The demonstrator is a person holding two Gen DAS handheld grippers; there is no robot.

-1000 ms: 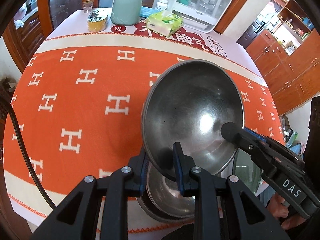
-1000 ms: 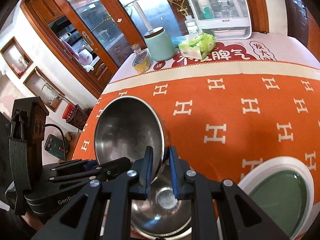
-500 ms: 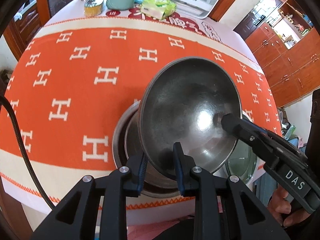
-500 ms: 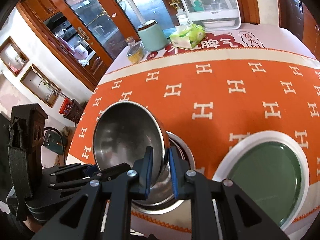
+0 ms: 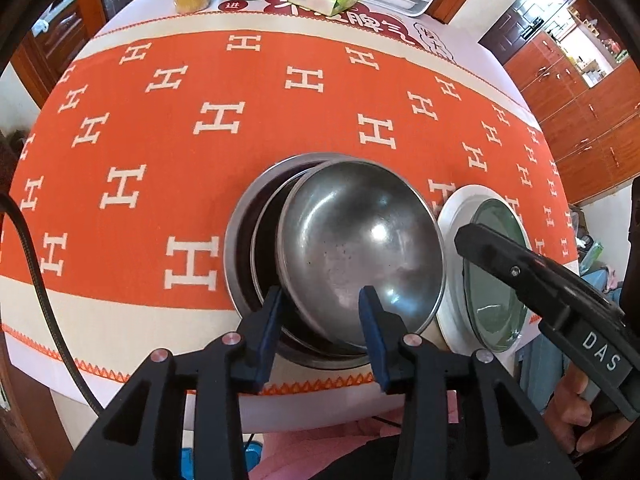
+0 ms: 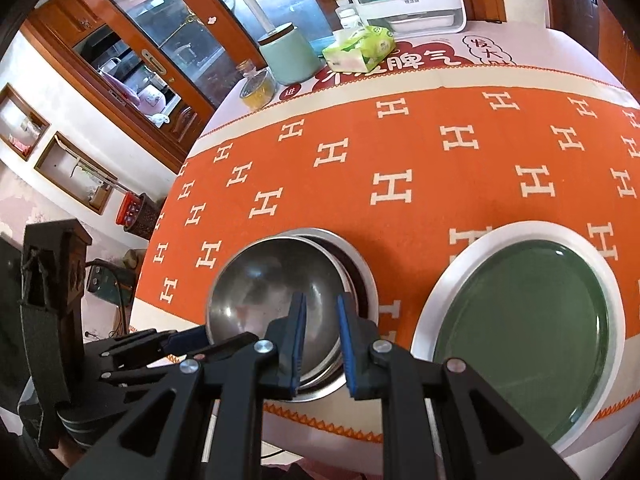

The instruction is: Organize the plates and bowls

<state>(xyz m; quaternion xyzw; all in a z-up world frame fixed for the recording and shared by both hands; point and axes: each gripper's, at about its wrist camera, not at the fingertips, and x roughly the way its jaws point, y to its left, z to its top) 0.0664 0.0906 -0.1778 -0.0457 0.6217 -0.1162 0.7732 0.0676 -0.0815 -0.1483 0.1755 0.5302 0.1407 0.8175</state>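
Step in hand, as judged: nesting of the upper steel bowl (image 5: 360, 248) into the lower steel bowl (image 5: 240, 248), which stands on the orange cloth of the worktop (image 5: 160, 140) near its front edge. The upper bowl is seen lying inside the lower one but not seated: it is tilted, its mouth turned up and toward the cameras, its far rim raised, its near rim low in the stack. Being round, the bowl has no long axis; only the tilt of its opening is noted. The jaws of the left hand-held gripper (image 5: 322, 322) have just been opening; they are part open, the near rim lies between them, and the pads are not seen pressing on it. The right hand-held gripper (image 6: 321, 336) is nearly closed, pinched on the rim of the upper bowl at its right side. A green plate with a white rim (image 6: 520, 320) lies just beside the stack, to its right. Next move, as judged: the right grip is to be released gently so that the bowl drops level, and both grippers are to be drawn clear without the rim being dragged.
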